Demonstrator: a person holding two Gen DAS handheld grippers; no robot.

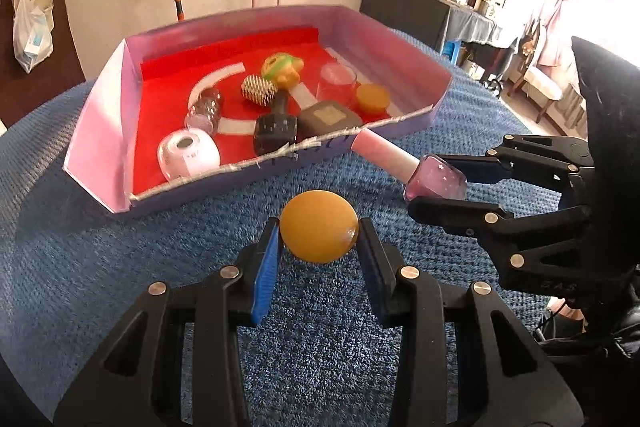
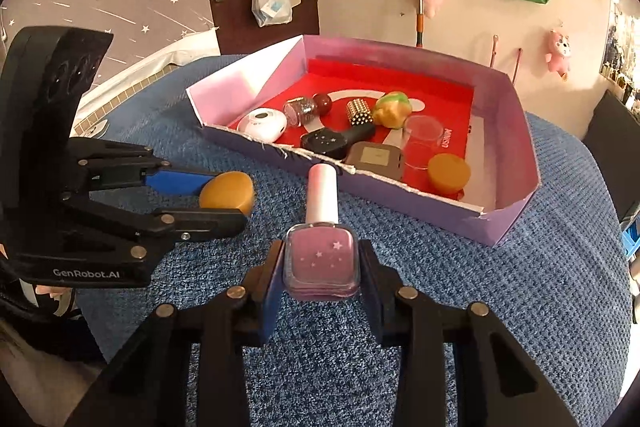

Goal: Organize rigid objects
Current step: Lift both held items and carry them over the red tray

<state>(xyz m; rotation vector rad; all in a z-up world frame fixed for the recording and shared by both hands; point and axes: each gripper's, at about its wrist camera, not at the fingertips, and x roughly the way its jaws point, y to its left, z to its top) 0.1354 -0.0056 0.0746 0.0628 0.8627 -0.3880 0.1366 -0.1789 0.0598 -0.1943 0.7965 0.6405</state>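
My left gripper [image 1: 319,233] is shut on a round amber-yellow lid-like piece [image 1: 318,225], held a little above the blue cloth [image 1: 160,267]. From the right wrist view the same piece [image 2: 228,191] shows at the left, between the left gripper's [image 2: 230,197] fingers. My right gripper [image 2: 321,259] is shut on a pink nail polish bottle [image 2: 321,259] with white stars and a pale pink cap [image 2: 323,195]. That bottle [image 1: 436,181] also shows at the right of the left wrist view. Both grippers hover in front of a lilac cardboard tray [image 1: 100,131] with a red floor.
The tray [image 2: 520,155] holds a white round gadget [image 1: 188,153], a glitter jar [image 1: 206,109], a studded ball [image 1: 259,91], a yellow-green toy [image 1: 282,69], a clear cup [image 1: 338,81], another amber piece [image 1: 373,98], and dark cases [image 1: 276,133]. Its near wall is low and torn. A dark table stands behind at the right.
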